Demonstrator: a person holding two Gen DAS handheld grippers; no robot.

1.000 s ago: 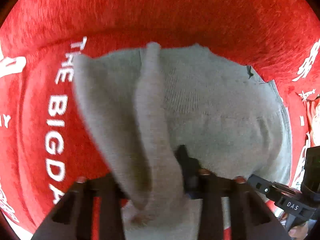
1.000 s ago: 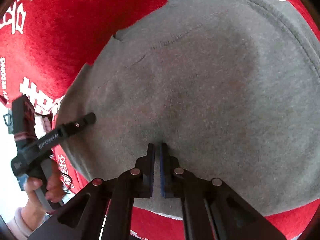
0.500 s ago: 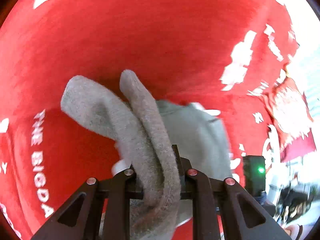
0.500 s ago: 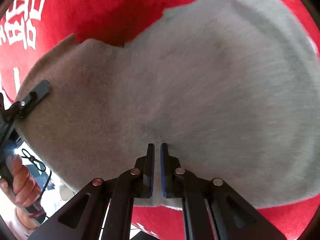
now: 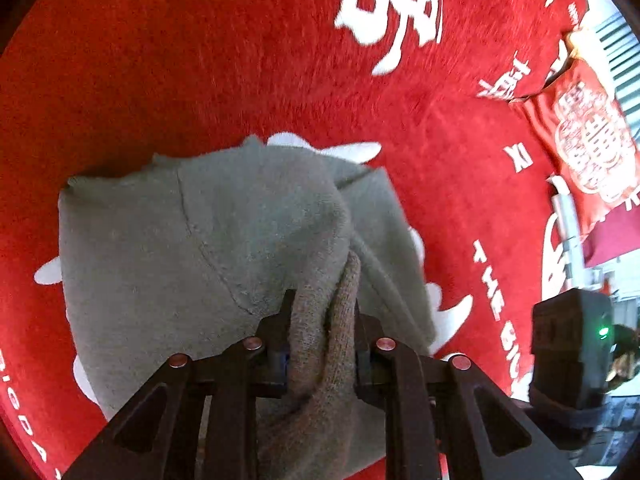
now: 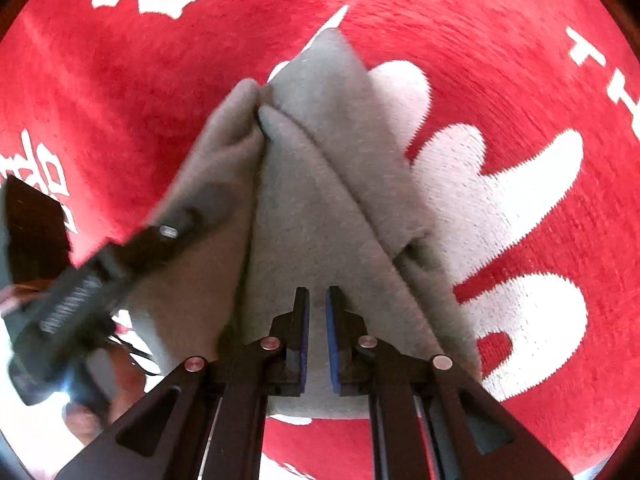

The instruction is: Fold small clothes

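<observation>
Left wrist view: one grey knitted garment (image 5: pixel 200 248), small, lying partly folded on a red blanket (image 5: pixel 240 60) with white lettering; what lies under the blanket cannot be told. Left gripper (image 5: pixel 322 312): fingers clamped on a bunched ridge of the grey fabric, which rises between them and drapes back over the tool. Right gripper body, dark with a green light (image 5: pixel 572 344), at the right margin of this view. Red printed packet (image 5: pixel 584 136) near the far right edge of the blanket. Right wrist view: same grey garment (image 6: pixel 304 208), peaked into a tent-like fold with a crease running away from the camera; right gripper (image 6: pixel 317 300) with blue-padded fingers (image 6: pixel 303 320) a narrow gap apart, cloth directly behind them, though whether any is pinched in the gap cannot be told. Left gripper, blurred (image 6: pixel 132 252), on the garment's left side. Step in hand, by judgement: carrying a lifted edge across to make a fold. Next move calls for laying that edge onto the flat part, aligning edges, then releasing without dragging the layers askew.
</observation>
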